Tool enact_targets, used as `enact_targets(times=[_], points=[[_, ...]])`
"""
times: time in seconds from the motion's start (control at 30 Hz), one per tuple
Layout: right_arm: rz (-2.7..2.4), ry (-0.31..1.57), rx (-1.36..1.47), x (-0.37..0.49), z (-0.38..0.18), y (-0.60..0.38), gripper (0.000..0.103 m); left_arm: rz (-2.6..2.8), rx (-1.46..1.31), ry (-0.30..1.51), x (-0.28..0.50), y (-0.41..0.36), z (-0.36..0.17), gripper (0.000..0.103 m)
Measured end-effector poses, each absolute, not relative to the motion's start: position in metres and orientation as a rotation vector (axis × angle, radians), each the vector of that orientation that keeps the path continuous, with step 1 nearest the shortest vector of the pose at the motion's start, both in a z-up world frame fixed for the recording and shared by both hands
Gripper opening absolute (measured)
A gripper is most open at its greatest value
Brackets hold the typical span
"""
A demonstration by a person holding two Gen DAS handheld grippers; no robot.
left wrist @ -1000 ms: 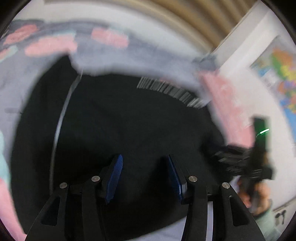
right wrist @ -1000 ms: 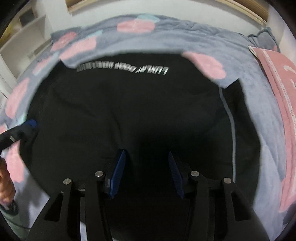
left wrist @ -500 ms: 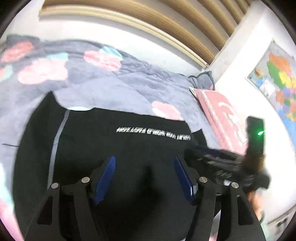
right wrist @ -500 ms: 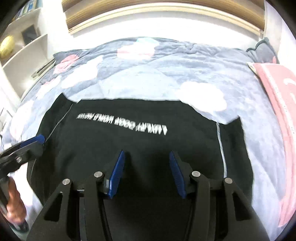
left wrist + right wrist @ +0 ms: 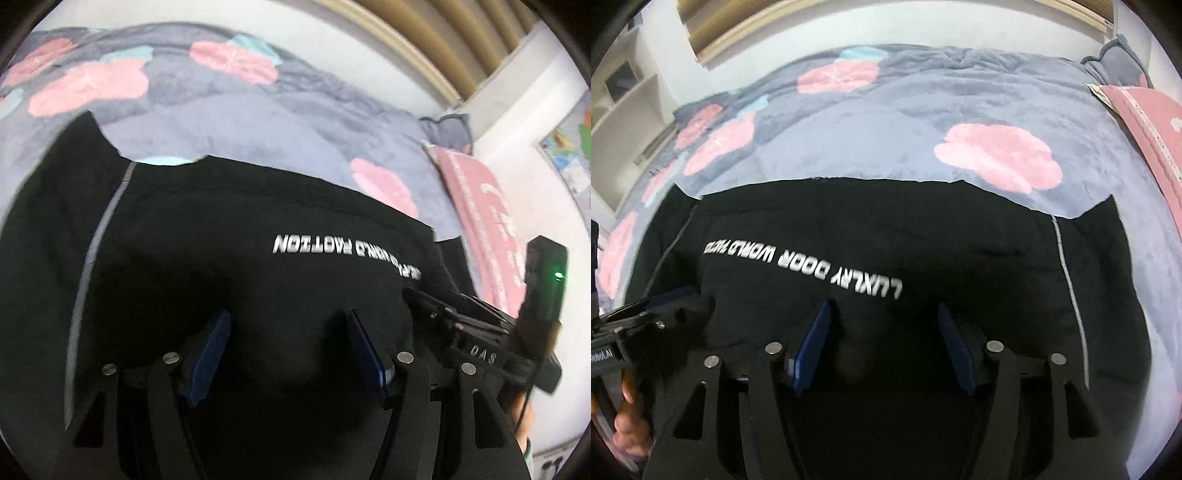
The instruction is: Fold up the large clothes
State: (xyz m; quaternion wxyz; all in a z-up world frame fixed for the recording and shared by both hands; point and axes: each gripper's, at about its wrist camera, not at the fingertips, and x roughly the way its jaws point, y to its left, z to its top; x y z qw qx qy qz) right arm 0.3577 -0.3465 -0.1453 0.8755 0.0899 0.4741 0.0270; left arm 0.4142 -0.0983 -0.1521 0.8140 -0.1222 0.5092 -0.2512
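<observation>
Lying flat across the bed, the black garment [image 5: 886, 240] spreads out beneath both my tools, its white lettering [image 5: 805, 266] reading upside down to me and a thin grey stripe [image 5: 1067, 273] running down its right side. My right gripper [image 5: 882, 343] hangs over the near part of the cloth, jaws spread apart with nothing between them. My left gripper [image 5: 288, 347] hangs over the same cloth, jaws likewise parted and holding nothing. In the left wrist view the right tool's black body shows at the right edge. Under the garment lies a grey-blue blanket [image 5: 886, 122] with pink flower shapes. A pink pillow [image 5: 1152, 118] sits at the right, beside a white wall [image 5: 517, 122].
</observation>
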Motion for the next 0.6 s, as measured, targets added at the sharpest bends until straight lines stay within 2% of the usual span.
enact_targets(times=[0.13, 0.37, 0.6], points=[[0.081, 0.962, 0.171, 0.329, -0.118, -0.357, 0.068, -0.595, -0.210, 1.029, 0.380, -0.063, -0.121, 0.067], [0.038, 0.914, 0.177, 0.280, -0.084, -0.388, 0.090, -0.530, -0.245, 0.934, 0.347, 0.022, -0.082, 0.069], [-0.097, 0.886, 0.110, 0.227, -0.068, -0.422, 0.091, -0.466, -0.277, 0.979, 0.331, 0.080, -0.098, 0.071]])
